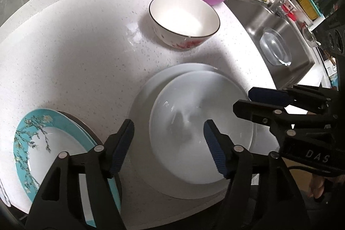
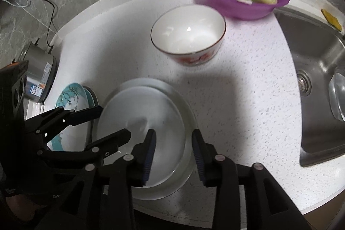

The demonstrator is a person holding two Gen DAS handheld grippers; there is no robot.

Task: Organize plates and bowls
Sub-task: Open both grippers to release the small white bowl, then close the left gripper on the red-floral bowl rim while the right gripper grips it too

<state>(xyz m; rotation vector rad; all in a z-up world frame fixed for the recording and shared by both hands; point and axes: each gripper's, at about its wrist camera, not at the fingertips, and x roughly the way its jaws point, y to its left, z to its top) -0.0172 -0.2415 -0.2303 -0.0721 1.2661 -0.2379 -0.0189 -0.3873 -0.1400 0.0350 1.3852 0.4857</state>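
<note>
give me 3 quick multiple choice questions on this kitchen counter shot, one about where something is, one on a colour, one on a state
1. Where does the white bowl sit?
A. in the sink
B. on the white plate
C. inside the purple bowl

2. What colour is the rim of the flowered plate?
A. teal
B. red
C. yellow

3. How do the left gripper and the right gripper stand?
A. both clamped on the white bowl
B. one clamped, one open
C. both open, holding nothing

Answers:
1 B, the bowl rests on the white plate, which lies on the counter.
2 A, a teal band with pale blossoms rings it.
3 C, the pads of both stand apart above the bowl, pressing on nothing.
</note>
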